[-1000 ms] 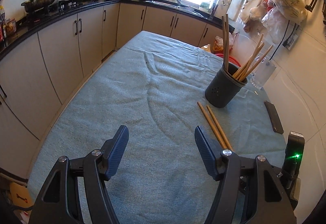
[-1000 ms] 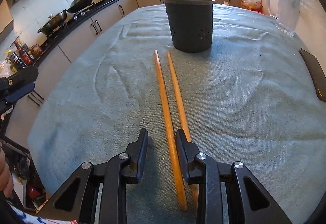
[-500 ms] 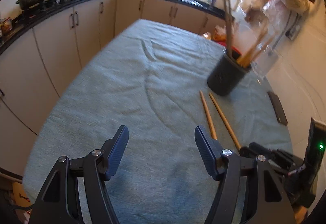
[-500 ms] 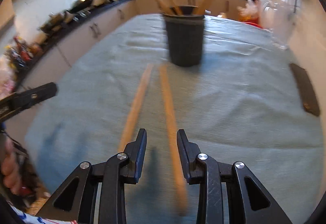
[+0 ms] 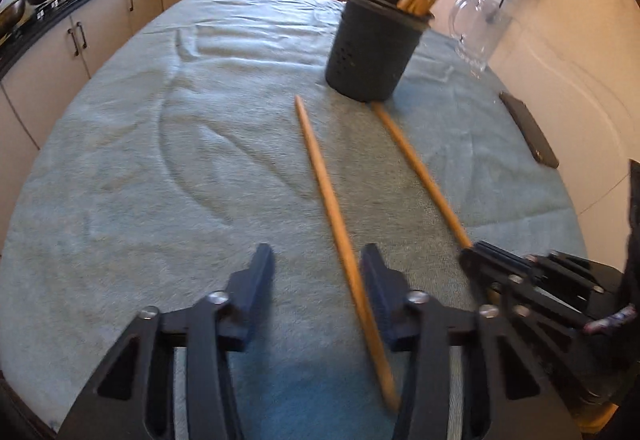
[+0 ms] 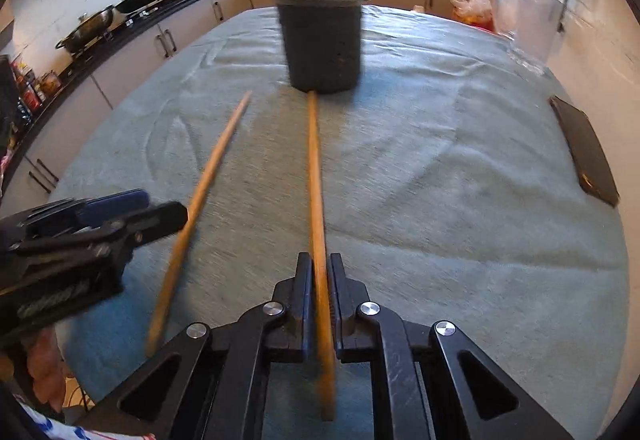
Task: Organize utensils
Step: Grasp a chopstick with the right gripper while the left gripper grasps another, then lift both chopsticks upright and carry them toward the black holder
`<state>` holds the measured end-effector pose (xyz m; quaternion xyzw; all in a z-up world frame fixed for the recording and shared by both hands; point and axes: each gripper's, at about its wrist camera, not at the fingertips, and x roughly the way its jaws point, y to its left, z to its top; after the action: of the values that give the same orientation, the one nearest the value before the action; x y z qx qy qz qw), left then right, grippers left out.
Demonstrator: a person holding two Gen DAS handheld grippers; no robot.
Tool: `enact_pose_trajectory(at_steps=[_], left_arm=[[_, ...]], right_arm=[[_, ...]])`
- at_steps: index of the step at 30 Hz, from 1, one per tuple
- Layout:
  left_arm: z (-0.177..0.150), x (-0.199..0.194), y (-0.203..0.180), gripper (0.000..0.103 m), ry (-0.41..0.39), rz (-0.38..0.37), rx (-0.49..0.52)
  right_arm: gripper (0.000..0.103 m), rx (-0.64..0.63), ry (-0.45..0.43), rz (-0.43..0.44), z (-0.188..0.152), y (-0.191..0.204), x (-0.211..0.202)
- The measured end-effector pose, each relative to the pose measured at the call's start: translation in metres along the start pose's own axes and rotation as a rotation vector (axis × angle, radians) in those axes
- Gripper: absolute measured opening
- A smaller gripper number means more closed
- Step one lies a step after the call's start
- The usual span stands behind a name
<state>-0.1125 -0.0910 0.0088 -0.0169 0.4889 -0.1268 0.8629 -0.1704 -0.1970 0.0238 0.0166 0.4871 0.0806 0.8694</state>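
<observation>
Now, on our left, our left gripper (image 5: 316,260) sits low over the blue-green table cloth (image 5: 160,168), jaws part-open and just been closing, with the left chopstick (image 5: 328,196) lying between them close to the right-hand finger, unpinched. Further right, our right gripper (image 6: 319,272) has just closed and pinches the right chopstick (image 6: 314,168), whose far tip reaches the foot of the dark utensil holder (image 6: 322,44). Rightmost lies a dark flat object (image 6: 584,156).
</observation>
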Motion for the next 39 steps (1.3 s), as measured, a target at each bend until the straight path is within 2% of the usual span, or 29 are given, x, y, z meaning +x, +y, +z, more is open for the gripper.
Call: enact_pose_trajectory(at_steps=[3, 4, 5, 13, 15, 17, 21, 23, 29, 32, 39], left_arm=[[0.002, 0.005, -0.006, 0.024, -0.015, 0.034, 0.029], [0.002, 0.005, -0.008, 0.014, -0.013, 0.03, 0.033], [0.002, 0.005, -0.007, 0.007, -0.004, 0.019, 0.028], [-0.017, -0.012, 0.016, 0.007, 0.083, -0.081, -0.016], [-0.019, -0.017, 0.021, 0.007, 0.105, -0.091, -0.02], [-0.015, -0.021, 0.022, 0.007, 0.102, -0.09, -0.015], [0.0, -0.021, 0.02, 0.012, 0.092, -0.06, 0.0], [0.008, -0.015, 0.017, 0.022, 0.1, -0.044, 0.031], [0.036, 0.012, 0.015, 0.023, 0.146, -0.012, 0.052], [0.048, 0.024, 0.012, 0.023, 0.167, -0.007, 0.054], [0.066, 0.037, 0.006, 0.023, 0.167, 0.012, 0.075]], right_arm=[[0.008, 0.016, 0.003, -0.015, -0.01, -0.012, -0.009], [0.008, 0.017, 0.004, -0.022, -0.014, -0.017, -0.014], [0.008, 0.019, 0.005, -0.028, -0.018, -0.02, -0.018], [0.009, -0.045, 0.059, -0.067, -0.048, -0.03, -0.039], [0.021, -0.032, 0.068, -0.046, -0.048, -0.033, -0.042], [0.027, -0.02, 0.07, -0.025, -0.045, -0.036, -0.041], [0.027, -0.017, 0.074, -0.038, -0.03, -0.035, -0.031], [0.027, -0.017, 0.078, -0.029, -0.019, -0.034, -0.025], [0.026, -0.029, 0.117, -0.024, 0.013, -0.034, -0.003], [0.023, -0.044, 0.137, -0.036, 0.032, -0.032, 0.01], [0.018, -0.068, 0.159, -0.064, 0.067, -0.024, 0.033]])
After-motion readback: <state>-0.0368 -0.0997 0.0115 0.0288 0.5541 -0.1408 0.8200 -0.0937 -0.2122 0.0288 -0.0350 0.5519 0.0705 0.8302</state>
